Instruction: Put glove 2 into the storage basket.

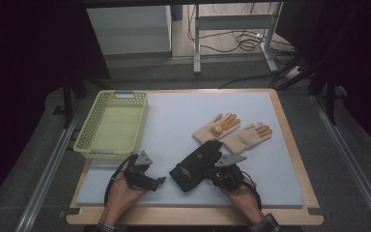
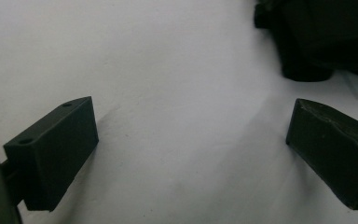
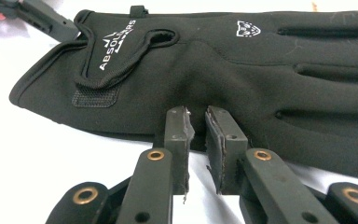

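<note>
1. Nearest the person, two hand-held grippers rest low over the pale grey foam mat that covers the wooden table. The left gripper has its jaws standing wide apart with only bare mat between them.
2. The right gripper has its jaws nearly together, a narrow gap left; their tips sit against the near edge of a black fabric glove, but whether they pinch any cloth cannot be told.
3. That black glove lies flat between the two grippers, cuff toward the left gripper, fingers pointing away.
4. Judged by its look, the glove is light, soft and floppy, not fragile. It will sag when lifted, so a pinch on the cuff or side edge seems best.
5. Farther off lie two cream knitted gloves with orange fingertips, side by side.
6. At far left sits one pale yellow-green perforated plastic basket.
7. Count: three gloves, one basket, two grippers.
</note>
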A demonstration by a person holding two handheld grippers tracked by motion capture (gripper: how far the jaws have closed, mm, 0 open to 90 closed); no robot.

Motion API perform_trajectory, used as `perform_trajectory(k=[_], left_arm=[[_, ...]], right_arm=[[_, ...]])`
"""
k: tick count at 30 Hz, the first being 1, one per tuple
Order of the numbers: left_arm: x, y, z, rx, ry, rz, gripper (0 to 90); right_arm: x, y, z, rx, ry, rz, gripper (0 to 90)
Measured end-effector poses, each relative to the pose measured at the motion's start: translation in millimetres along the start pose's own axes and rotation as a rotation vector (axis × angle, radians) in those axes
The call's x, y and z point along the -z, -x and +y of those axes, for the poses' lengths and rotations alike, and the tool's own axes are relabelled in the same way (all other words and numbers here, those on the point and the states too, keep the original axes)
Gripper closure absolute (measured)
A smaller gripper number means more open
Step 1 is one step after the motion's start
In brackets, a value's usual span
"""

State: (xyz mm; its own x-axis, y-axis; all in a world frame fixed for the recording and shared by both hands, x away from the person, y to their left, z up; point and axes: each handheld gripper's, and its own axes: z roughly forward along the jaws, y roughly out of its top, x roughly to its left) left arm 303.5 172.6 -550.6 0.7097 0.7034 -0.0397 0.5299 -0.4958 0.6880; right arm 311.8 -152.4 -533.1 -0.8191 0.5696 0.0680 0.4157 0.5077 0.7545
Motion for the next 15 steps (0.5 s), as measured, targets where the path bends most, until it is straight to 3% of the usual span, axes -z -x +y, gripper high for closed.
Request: perform_trajectory(k=[10, 15], left_arm=[[-0.2, -0.1, -0.3, 0.002, 0.003, -0.001, 2.2], [-0.2, -0.4, -0.5, -0.002, 0.006, -0.001, 2.2]], right_arm=[[-19.6, -0.1, 14.5, 0.021, 0.004, -0.012, 77.5], [-18.0, -0.9, 16.3, 0.033, -0.007, -0.013, 74.5]])
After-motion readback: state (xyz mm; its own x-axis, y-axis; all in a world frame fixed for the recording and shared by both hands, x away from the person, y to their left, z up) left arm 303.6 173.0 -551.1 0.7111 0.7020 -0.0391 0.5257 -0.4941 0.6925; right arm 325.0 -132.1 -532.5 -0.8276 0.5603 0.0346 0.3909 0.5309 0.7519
